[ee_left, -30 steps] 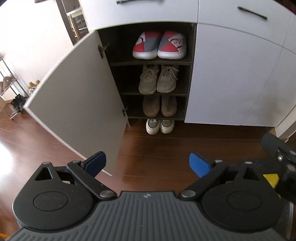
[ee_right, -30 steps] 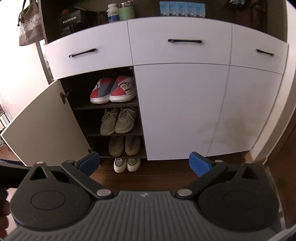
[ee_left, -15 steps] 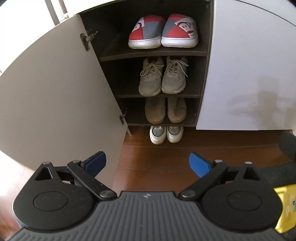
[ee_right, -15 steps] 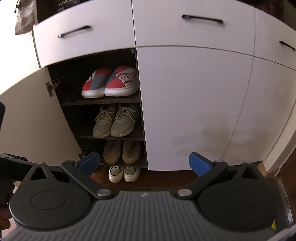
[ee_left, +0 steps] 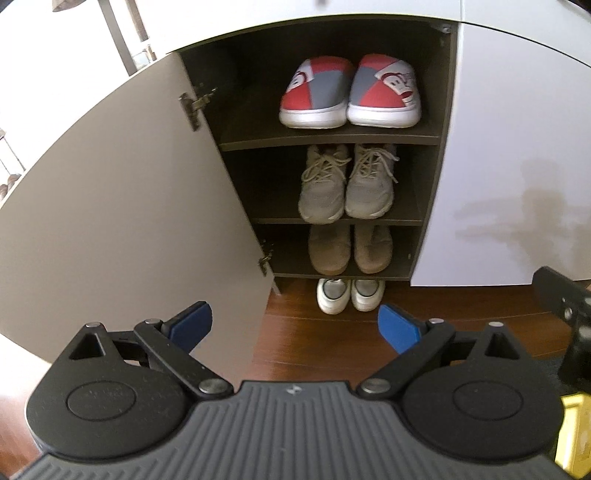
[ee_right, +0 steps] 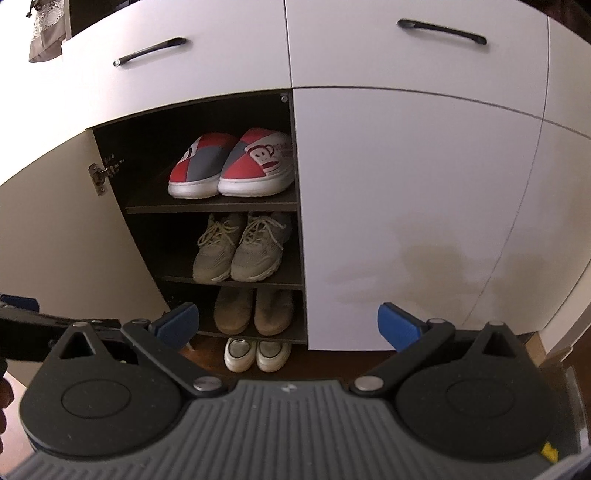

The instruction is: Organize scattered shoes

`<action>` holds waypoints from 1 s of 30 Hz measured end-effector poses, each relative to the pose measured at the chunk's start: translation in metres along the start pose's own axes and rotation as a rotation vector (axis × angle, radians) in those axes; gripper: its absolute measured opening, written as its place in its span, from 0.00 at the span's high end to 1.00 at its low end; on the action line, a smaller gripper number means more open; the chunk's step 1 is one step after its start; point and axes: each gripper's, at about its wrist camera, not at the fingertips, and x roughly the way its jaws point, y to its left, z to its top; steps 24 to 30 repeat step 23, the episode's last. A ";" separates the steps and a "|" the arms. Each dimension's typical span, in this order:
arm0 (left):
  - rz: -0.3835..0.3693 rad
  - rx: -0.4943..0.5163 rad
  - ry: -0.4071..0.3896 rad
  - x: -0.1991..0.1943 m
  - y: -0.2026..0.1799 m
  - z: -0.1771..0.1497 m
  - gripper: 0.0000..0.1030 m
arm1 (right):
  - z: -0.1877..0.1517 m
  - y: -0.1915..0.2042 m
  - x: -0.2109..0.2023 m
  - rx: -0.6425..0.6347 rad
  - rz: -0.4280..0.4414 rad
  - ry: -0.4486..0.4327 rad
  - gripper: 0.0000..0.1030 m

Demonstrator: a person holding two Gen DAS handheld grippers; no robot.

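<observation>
An open white shoe cabinet (ee_left: 517, 155) holds red-and-grey slippers (ee_left: 349, 92) on the top shelf, beige lace-up sneakers (ee_left: 347, 184) on the middle shelf and tan suede shoes (ee_left: 349, 249) on the bottom shelf. Small white shoes (ee_left: 349, 295) stand on the floor under it. The same pairs show in the right wrist view: slippers (ee_right: 232, 164), sneakers (ee_right: 240, 247), suede shoes (ee_right: 255, 312), white shoes (ee_right: 256, 354). My left gripper (ee_left: 293, 326) is open and empty, in front of the opening. My right gripper (ee_right: 288, 325) is open and empty, slightly to the right.
The cabinet door (ee_left: 122, 206) stands swung open on the left, close to my left fingers. Closed doors (ee_right: 406, 221) and drawers with black handles (ee_right: 441, 31) are to the right and above. The wooden floor (ee_left: 461, 302) lies below.
Both grippers have moved closer to the cabinet; the shelves and shoes fill more of both views. Both stay open and empty.
</observation>
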 end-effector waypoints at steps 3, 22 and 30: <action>0.003 -0.003 0.005 0.000 0.003 -0.002 0.05 | 0.000 0.003 0.001 -0.002 0.008 0.003 0.01; 0.019 0.011 -0.048 -0.021 -0.003 -0.011 0.05 | 0.003 -0.001 0.000 -0.020 0.017 0.029 0.01; 0.026 0.012 -0.046 -0.022 -0.005 -0.012 0.05 | 0.002 -0.003 0.000 -0.021 0.018 0.033 0.01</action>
